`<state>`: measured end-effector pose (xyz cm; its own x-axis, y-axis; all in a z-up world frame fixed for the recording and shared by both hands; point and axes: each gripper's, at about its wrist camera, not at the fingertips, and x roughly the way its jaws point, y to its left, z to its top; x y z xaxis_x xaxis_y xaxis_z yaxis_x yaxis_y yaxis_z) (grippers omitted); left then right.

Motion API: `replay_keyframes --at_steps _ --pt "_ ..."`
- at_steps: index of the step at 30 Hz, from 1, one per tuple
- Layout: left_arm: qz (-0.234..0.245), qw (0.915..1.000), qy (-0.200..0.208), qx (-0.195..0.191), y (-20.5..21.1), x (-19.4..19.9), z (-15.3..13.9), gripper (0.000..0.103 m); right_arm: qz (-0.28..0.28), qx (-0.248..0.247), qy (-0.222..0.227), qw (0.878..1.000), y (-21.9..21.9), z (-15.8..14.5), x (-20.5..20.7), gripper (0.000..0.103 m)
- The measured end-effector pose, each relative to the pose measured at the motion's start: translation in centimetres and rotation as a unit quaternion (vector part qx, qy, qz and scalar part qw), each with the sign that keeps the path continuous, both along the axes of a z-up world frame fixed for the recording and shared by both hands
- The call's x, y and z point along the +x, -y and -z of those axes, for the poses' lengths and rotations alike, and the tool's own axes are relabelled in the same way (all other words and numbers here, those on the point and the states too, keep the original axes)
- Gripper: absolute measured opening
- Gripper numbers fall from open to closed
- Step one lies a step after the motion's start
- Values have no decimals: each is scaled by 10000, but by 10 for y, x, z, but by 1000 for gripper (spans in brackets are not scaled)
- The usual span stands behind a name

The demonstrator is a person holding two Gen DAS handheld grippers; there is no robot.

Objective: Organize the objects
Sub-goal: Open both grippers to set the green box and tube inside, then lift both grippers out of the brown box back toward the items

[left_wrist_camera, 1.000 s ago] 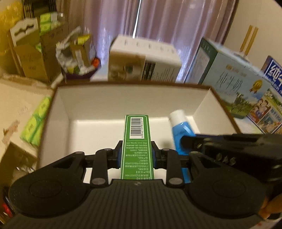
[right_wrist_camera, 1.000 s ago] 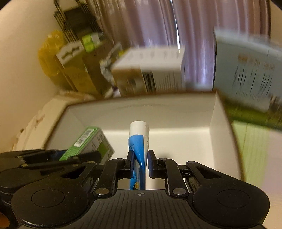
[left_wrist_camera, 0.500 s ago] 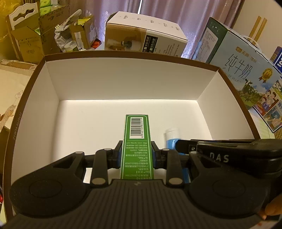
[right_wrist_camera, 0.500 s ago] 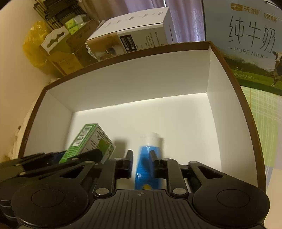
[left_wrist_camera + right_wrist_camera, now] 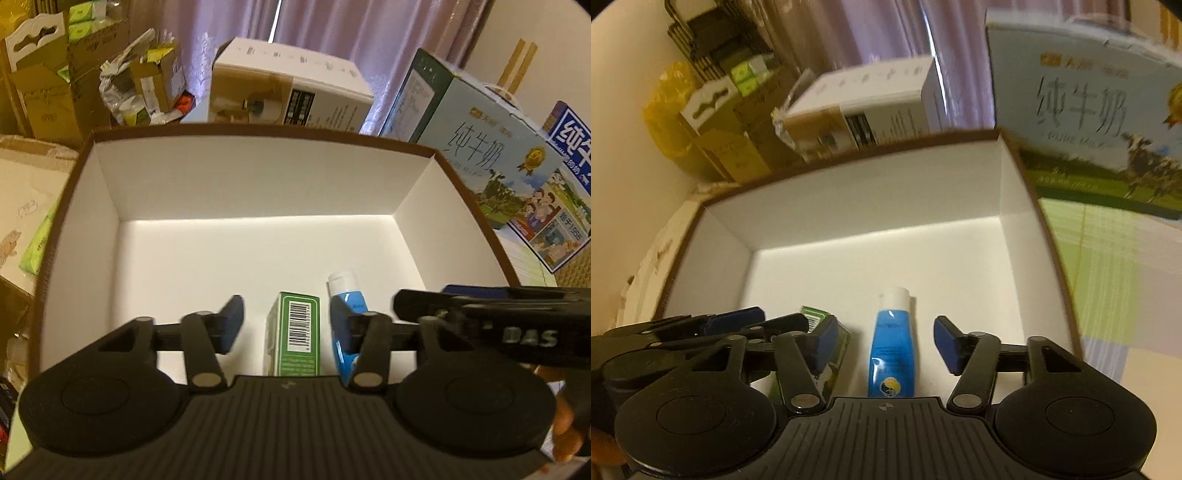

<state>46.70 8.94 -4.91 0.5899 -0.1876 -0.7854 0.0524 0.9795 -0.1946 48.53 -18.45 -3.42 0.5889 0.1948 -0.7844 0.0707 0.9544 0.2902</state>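
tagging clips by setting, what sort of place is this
Probably a room at home used for storage: drawn curtains, stacked cardboard boxes and milk cartons crowd around the open white box.

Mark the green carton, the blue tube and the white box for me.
green carton [image 5: 298, 326], left wrist view, on its barcode face.
blue tube [image 5: 892, 354], right wrist view, on the blue body.
white box [image 5: 258, 181], left wrist view, on its far inner wall.

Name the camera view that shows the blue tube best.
The right wrist view: the blue tube lies whole from white cap to base, centred between open jaws. In the left wrist view, a gripper finger covers much of the tube, leaving mostly its cap end visible.
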Motion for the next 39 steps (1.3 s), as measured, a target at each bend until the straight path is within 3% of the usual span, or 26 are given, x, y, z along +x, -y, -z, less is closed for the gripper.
replay_keyframes --at_steps 3,9,15,23,32,39 --pt "111 9999 114 24 -4 -8 -12 67 27 -23 208 9998 -3 -14 -16 63" --pt "319 9989 332 112 -13 -30 -33 82 144 -227 433 9987 -15 -36 -49 68" --pt "453 9967 642 221 -23 -60 -54 90 356 -270 568 9974 -24 -52 -84 69" --pt "511 9939 956 189 -37 -107 -72 99 461 -431 680 9957 -43 -67 -137 70" --pt "616 9933 955 216 -41 -159 -73 99 675 -460 618 9947 -54 -67 -188 71" --pt "753 9874 1244 619 -27 -205 -71 102 683 -552 451 9951 -54 -57 -222 71"
